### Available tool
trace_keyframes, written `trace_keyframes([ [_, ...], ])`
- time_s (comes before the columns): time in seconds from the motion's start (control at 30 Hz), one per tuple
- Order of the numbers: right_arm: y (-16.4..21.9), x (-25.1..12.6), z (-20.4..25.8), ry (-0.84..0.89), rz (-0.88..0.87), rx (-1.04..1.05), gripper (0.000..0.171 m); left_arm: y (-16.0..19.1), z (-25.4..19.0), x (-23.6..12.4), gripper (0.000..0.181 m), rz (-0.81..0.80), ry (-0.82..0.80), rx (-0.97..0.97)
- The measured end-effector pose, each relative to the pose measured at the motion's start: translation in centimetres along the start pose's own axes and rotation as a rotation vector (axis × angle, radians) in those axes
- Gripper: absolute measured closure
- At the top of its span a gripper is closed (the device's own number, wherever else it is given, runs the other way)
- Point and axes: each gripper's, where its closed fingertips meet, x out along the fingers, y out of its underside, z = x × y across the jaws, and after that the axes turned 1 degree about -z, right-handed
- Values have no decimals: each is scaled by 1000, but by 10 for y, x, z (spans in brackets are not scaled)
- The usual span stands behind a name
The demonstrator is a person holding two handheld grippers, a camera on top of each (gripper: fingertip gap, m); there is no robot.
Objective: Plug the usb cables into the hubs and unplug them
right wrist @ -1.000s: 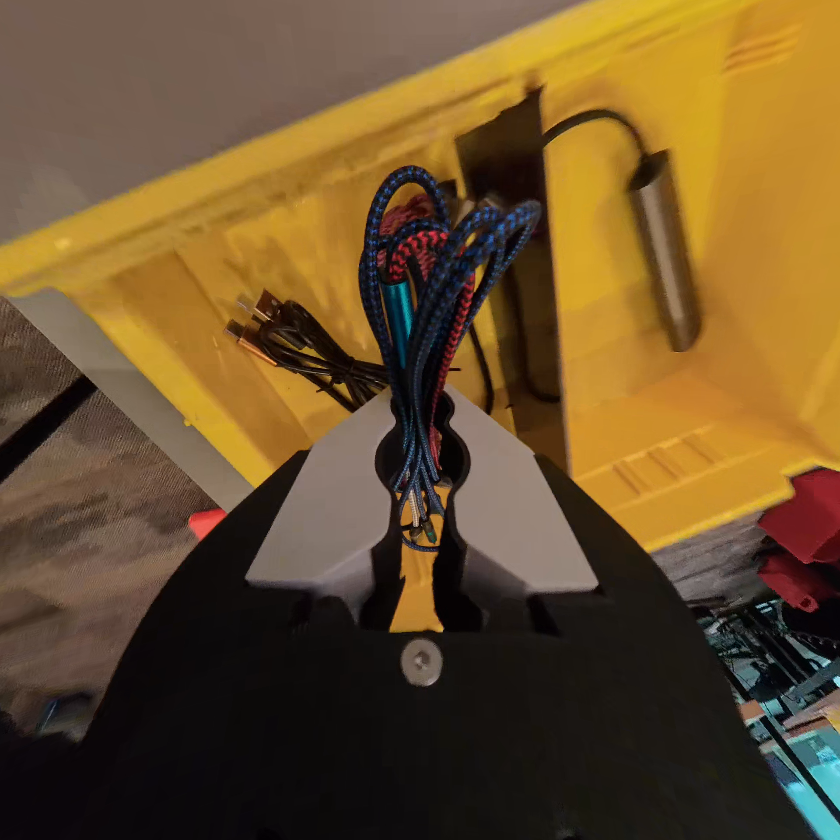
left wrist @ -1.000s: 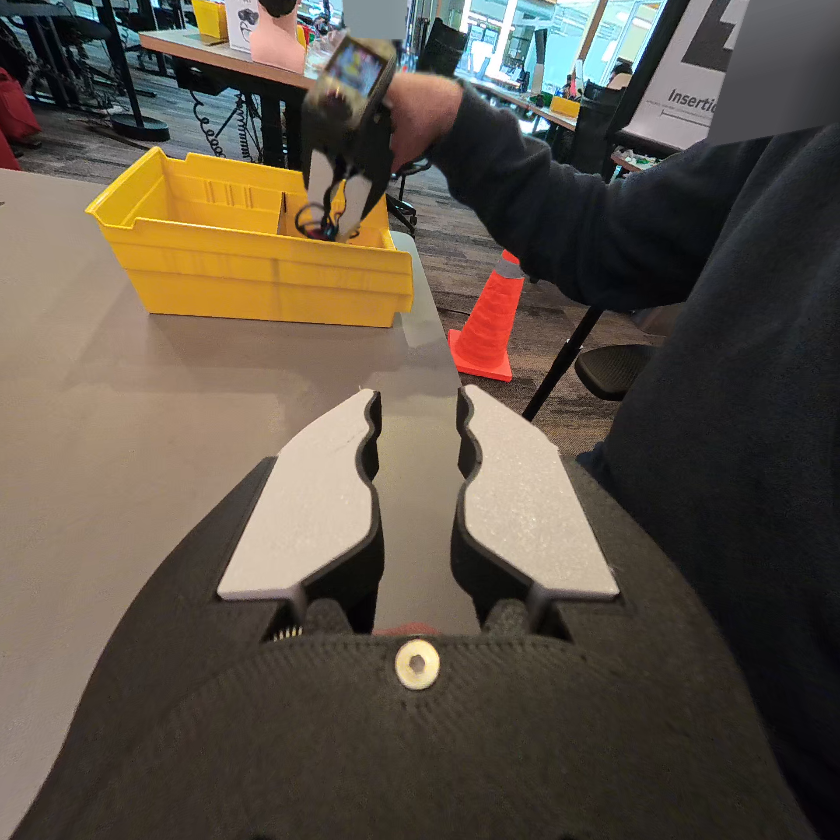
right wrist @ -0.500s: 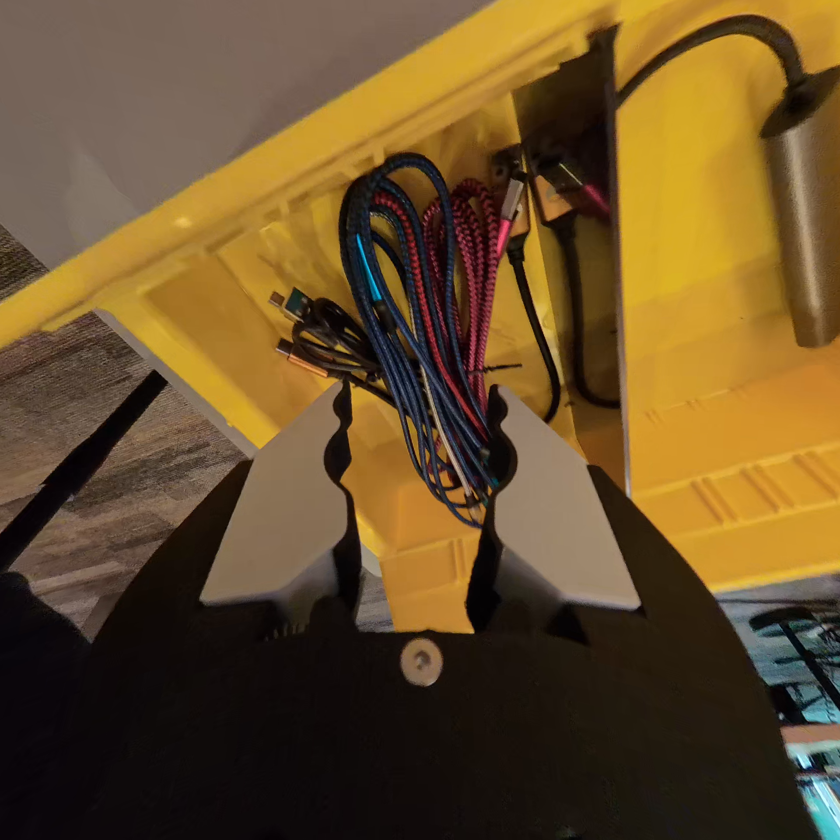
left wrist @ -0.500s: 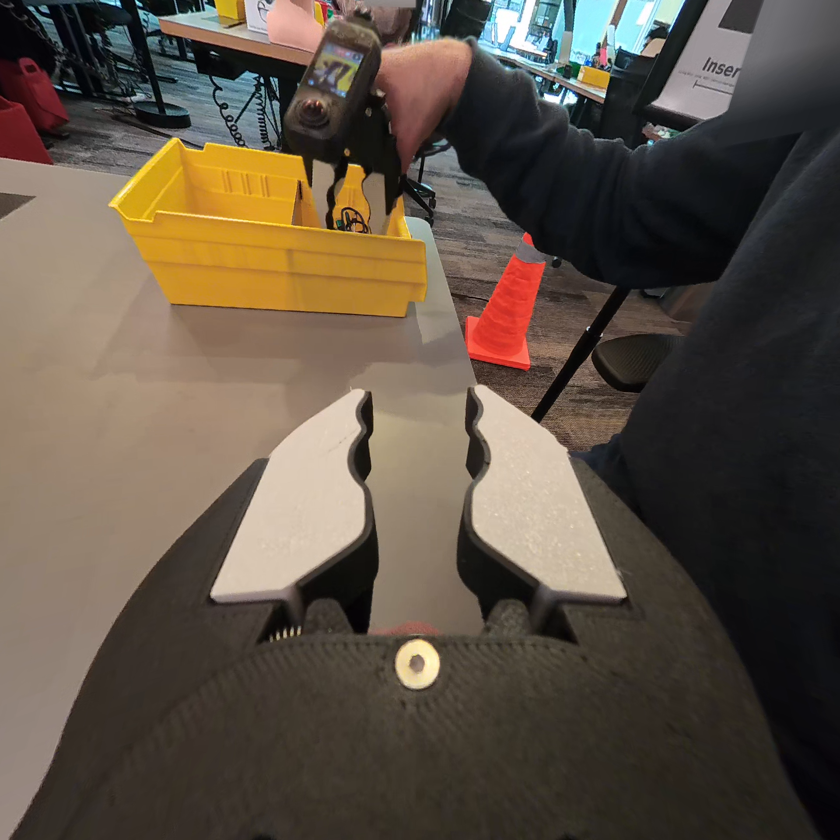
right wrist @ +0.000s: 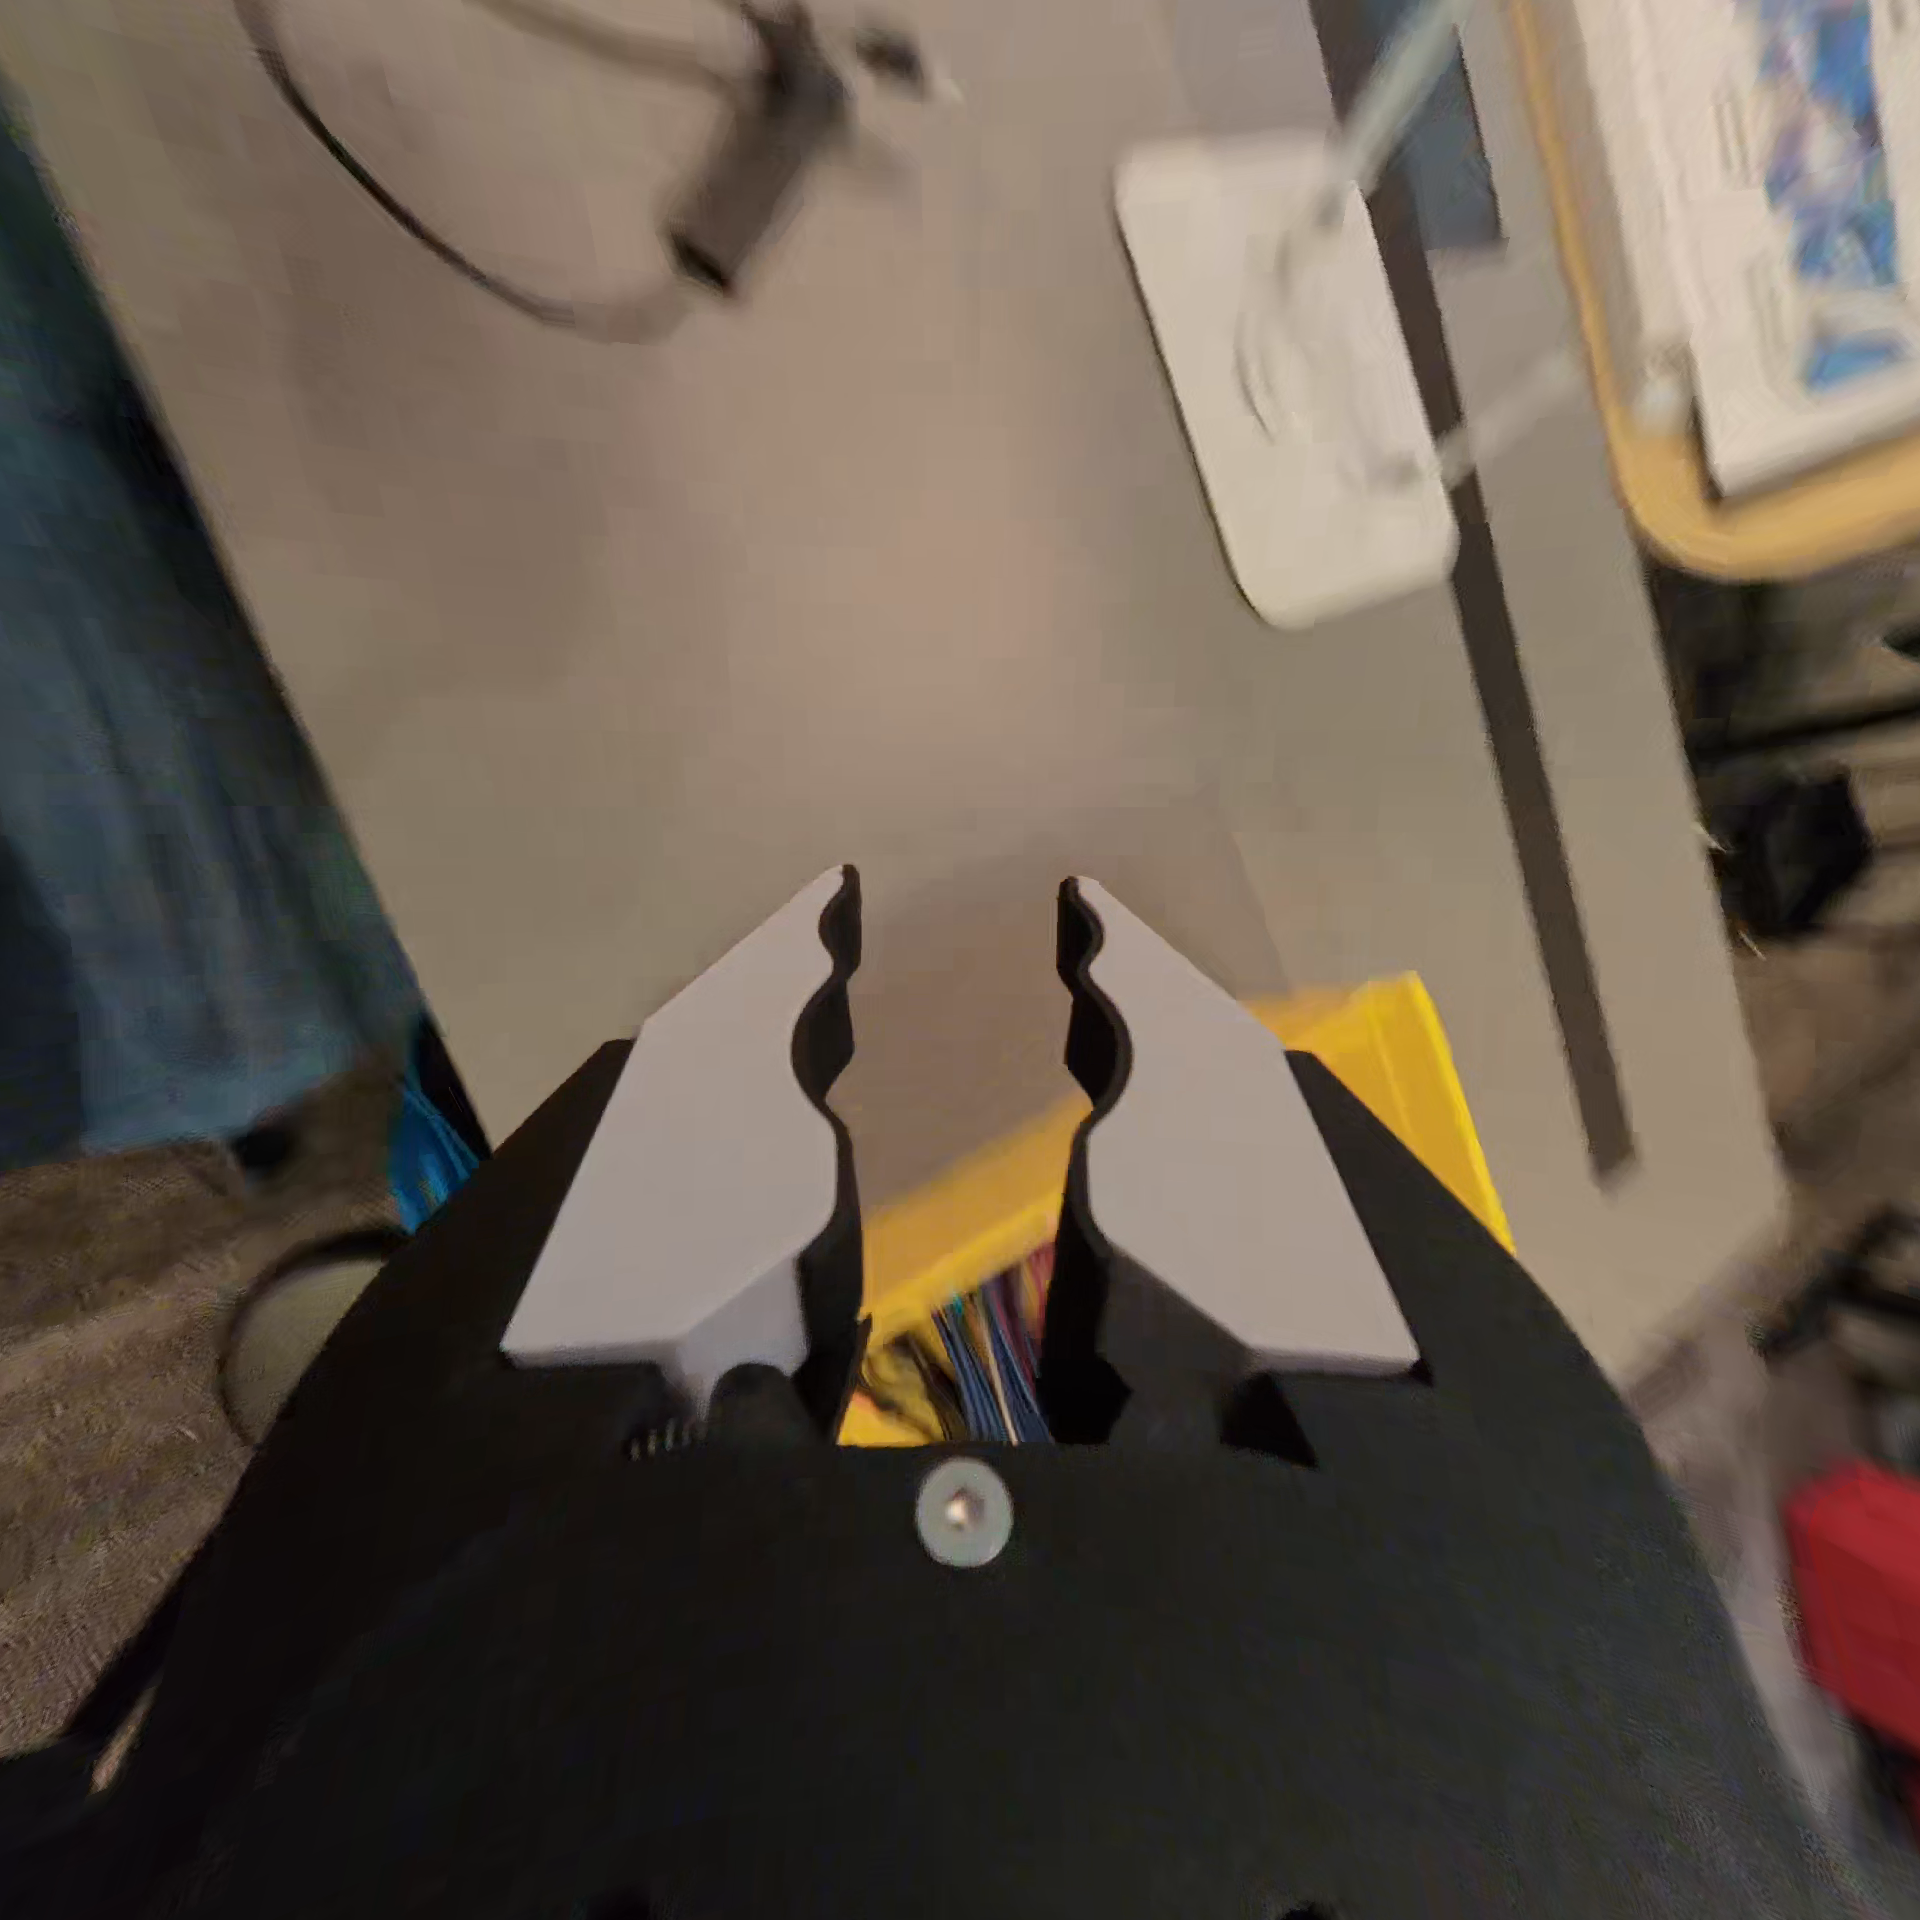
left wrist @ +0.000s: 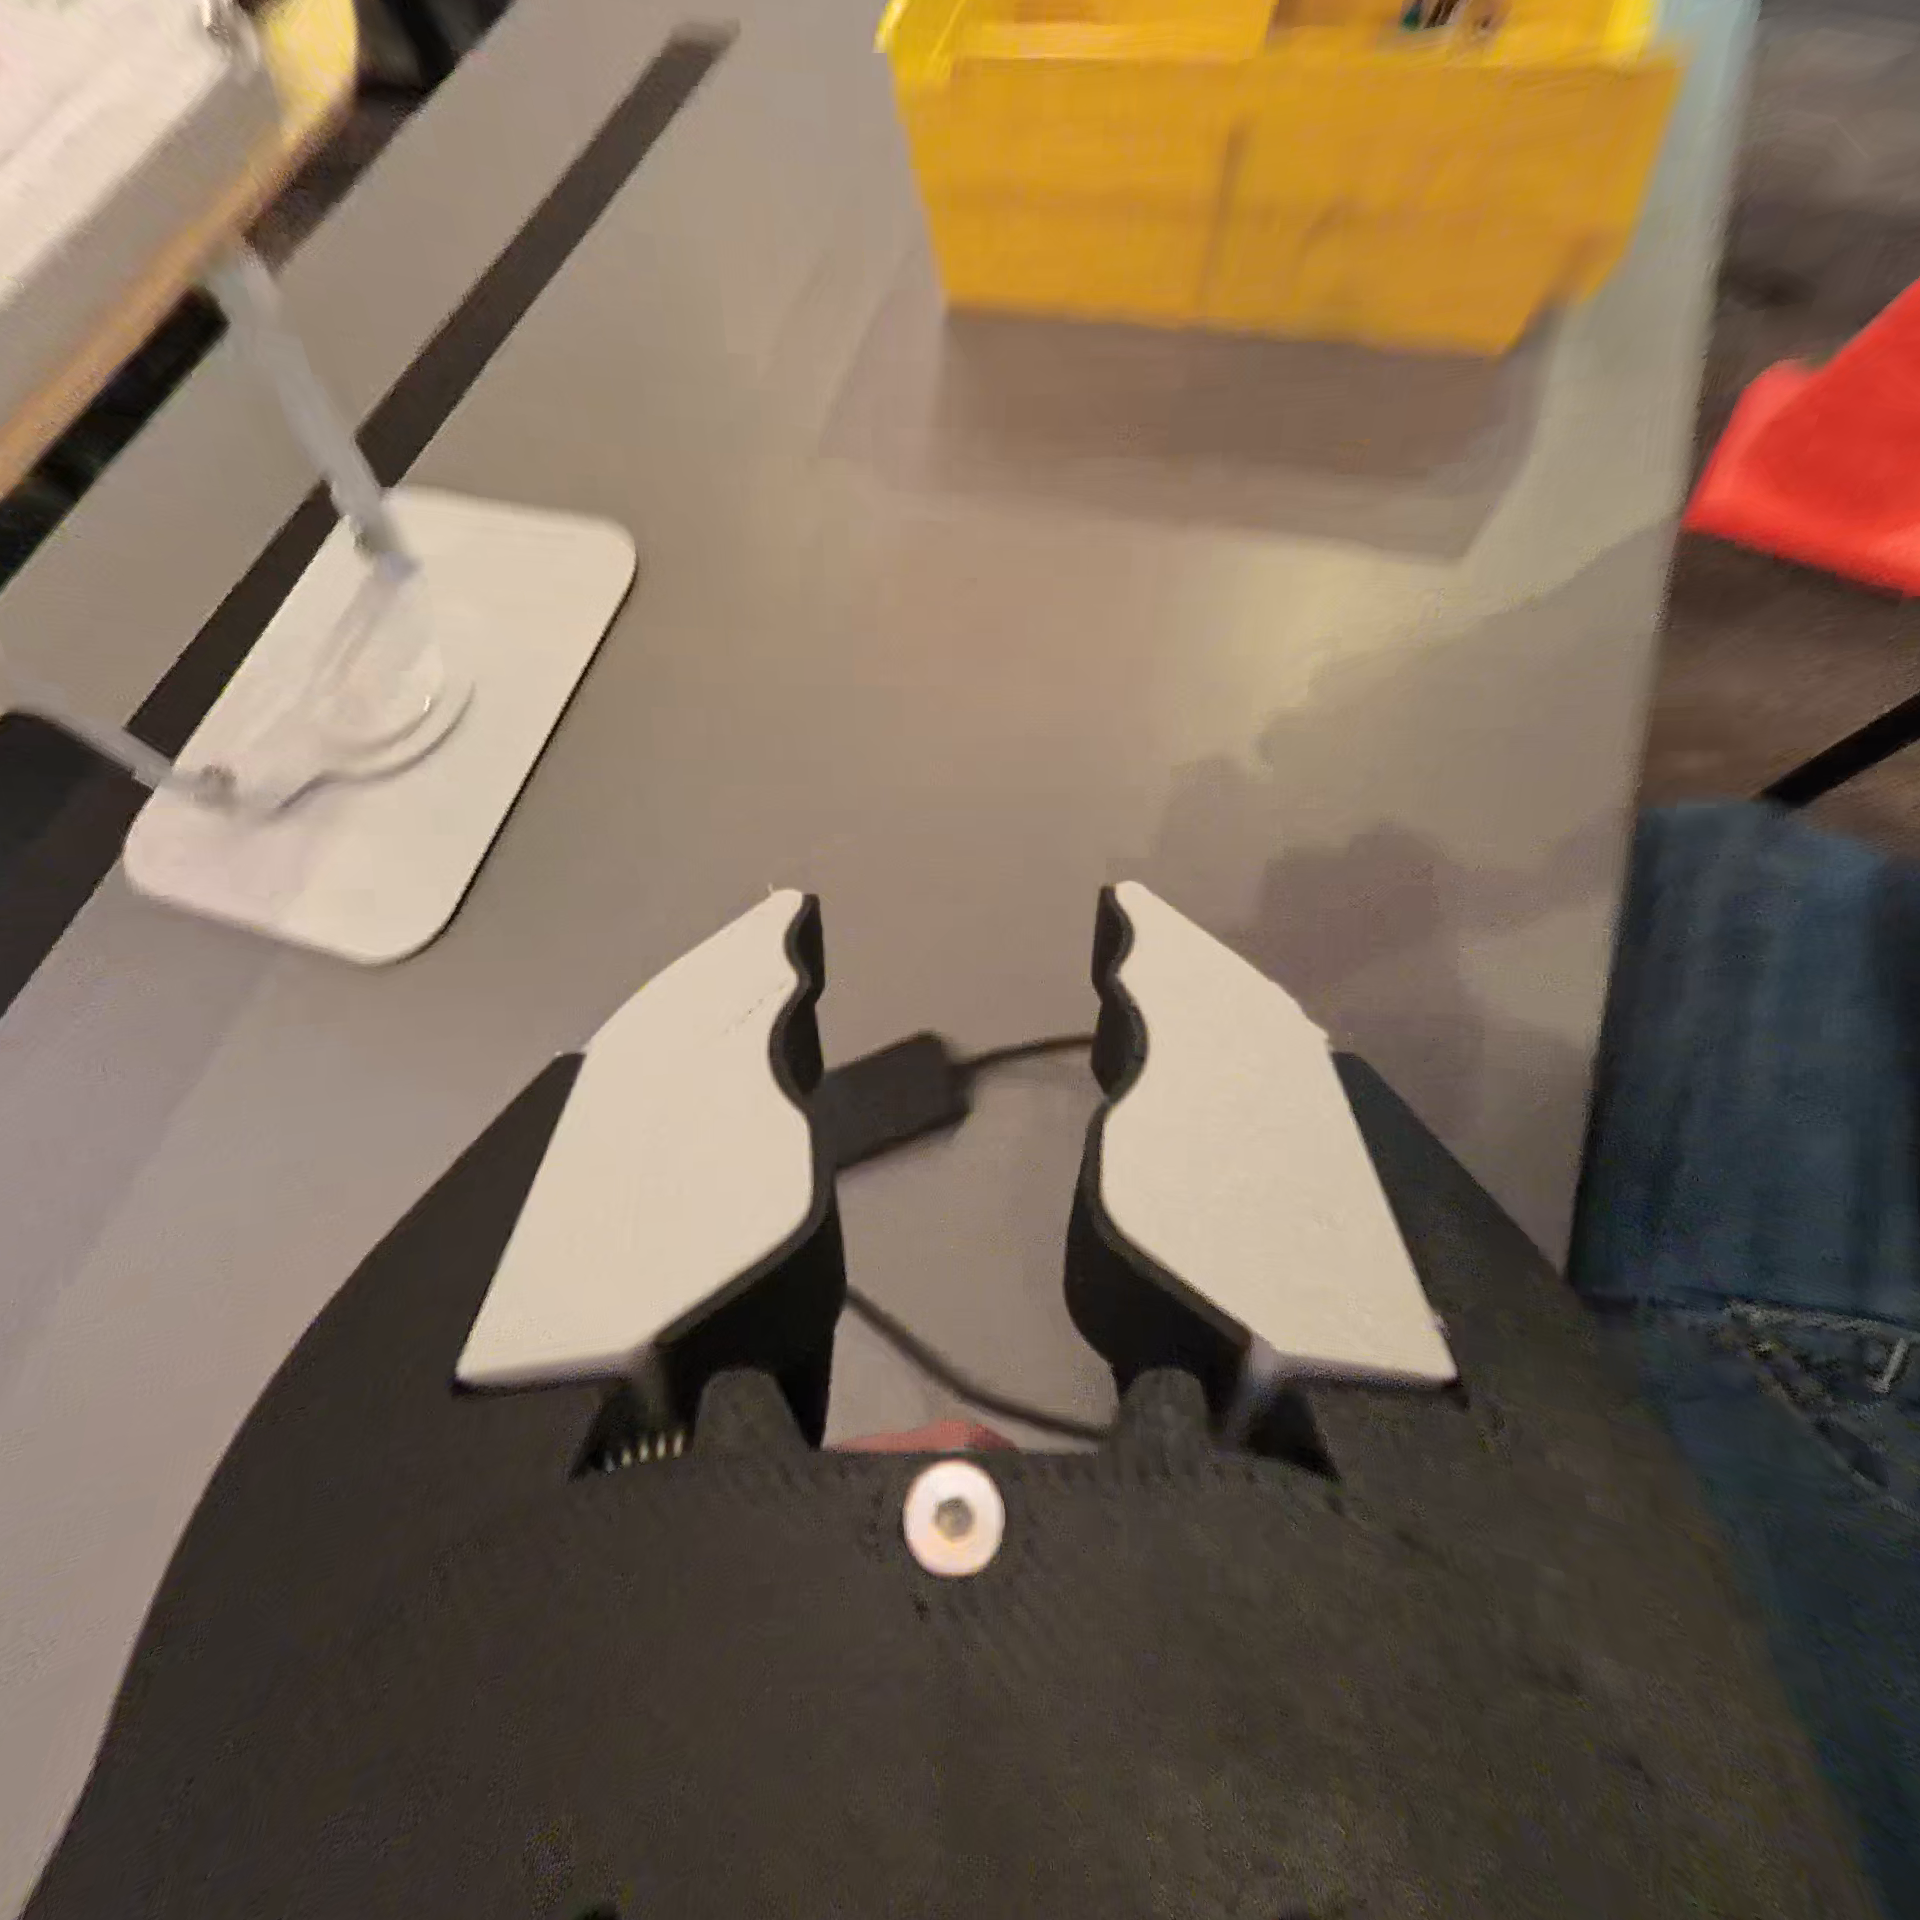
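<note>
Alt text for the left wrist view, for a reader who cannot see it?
The open left gripper hovers over a grey table, a black hub with its cable lying between its fingers. A yellow bin stands at the far end and a white stand base at left.

— How is the light?

— Soft and even indoors; a pale sheen lies on the table [left wrist: 1039, 644], and the yellow bin [left wrist: 1247, 177] casts a faint shadow toward me.

— Sharpness?

— Both views smear with motion. My jaws stay crisp; the bin, the white stand base [right wrist: 1288, 395] and the dark hub [right wrist: 748, 197] blur, and edges bend with the wide lens.
</note>
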Motion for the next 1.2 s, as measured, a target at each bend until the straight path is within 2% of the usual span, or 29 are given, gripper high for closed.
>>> trace_keyframes([
  [0.1, -53, 43, 36, -130, -120, -5, 131, 30, 4, 4, 128, 136, -33, 5],
  [0.2, -85, 97, 55, -213, -156, 40, 127, 68, 21, 10, 125, 291, -119, -31],
  [0.3, -107, 150, 74, -303, -171, 107, 116, 89, 40, 11, 127, 329, -187, -128],
  [0.43, -116, 219, 81, -306, -97, 171, 97, 102, 59, 8, 127, 319, -250, -253],
  [0.57, -129, 267, 98, -363, -66, 207, 89, 116, 64, 17, 141, 337, -251, -338],
  [0.63, -130, 281, 93, -300, -47, 172, 93, 127, 62, 24, 164, 366, -234, -344],
  [0.67, -129, 287, 92, -281, -37, 157, 97, 129, 61, 27, 176, 367, -223, -339],
  [0.73, -123, 297, 95, -293, -3, 151, 100, 125, 61, 30, 181, 318, -211, -351],
  [0.8, -125, 298, 94, -314, -39, 180, 131, 118, 61, 28, 181, 269, -192, -359],
  [0.87, -120, 295, 92, -328, -31, 176, 131, 109, 60, 24, 181, 212, -162, -370],
  [1.03, -103, 278, 85, -378, 7, 173, 128, 61, 52, 6, 181, -103, -25, -410],
  [1.1, -113, 264, 73, -360, -88, 188, 122, 47, 51, -3, 181, -186, 3, -423],
  [1.2, -143, 231, 54, -347, -337, 198, 130, 20, 35, -15, 181, -331, 130, -393],
])
